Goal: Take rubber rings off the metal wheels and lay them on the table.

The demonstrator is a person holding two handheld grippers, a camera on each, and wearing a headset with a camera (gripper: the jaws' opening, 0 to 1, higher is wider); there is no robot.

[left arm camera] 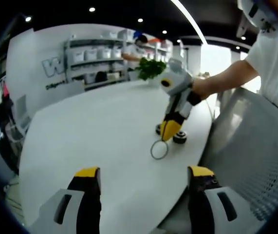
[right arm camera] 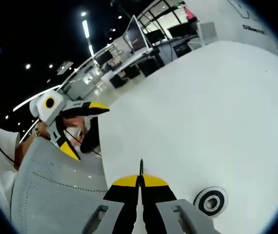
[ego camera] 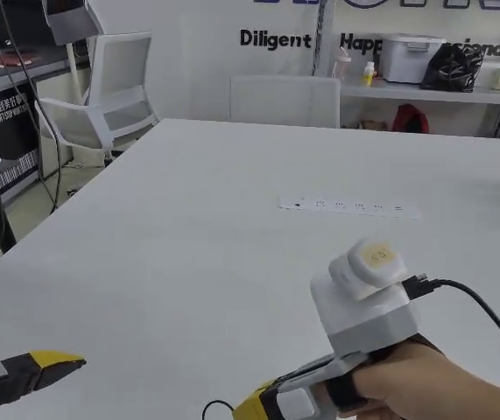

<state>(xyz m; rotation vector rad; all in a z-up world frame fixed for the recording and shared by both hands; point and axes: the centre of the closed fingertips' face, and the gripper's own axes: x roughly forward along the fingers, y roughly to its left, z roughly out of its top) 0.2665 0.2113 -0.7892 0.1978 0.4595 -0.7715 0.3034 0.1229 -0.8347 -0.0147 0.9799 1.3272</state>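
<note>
The right gripper (right arm camera: 140, 179) has its jaws pressed together on a ring (left arm camera: 152, 151), pinching it at the top of the loop. In its own view the ring shows as a thin dark line rising from the seam between the yellow tips, so the loop lies in the plane of that seam. In the left gripper view the same ring shows almost as an open circle hanging below the right gripper's tips, down toward the table (ego camera: 232, 262). I cannot tell whether its lower edge touches the top.

The left gripper (left arm camera: 144, 178) has its jaws spread wide with nothing between them. It looks across at the ring from well apart, near the table's edge.

Just beside the right gripper's tips stand 2 wheels. 1 wheel (right arm camera: 211, 200) has a dark band round a pale face, which I take for a ring on it. The second wheel (left arm camera: 157, 129) is partly hidden behind the gripper.

The step in hand looks like laying this ring down. The right gripper is the one that carries it, and the bare table lies straight below the loop on the side away from the wheels. Tipping the loop flat before the jaws part should stop it rolling off the near edge.

Farther off, a power strip (ego camera: 346, 207) sits flush in the table, and chairs (ego camera: 285, 101) stand at the far side.
</note>
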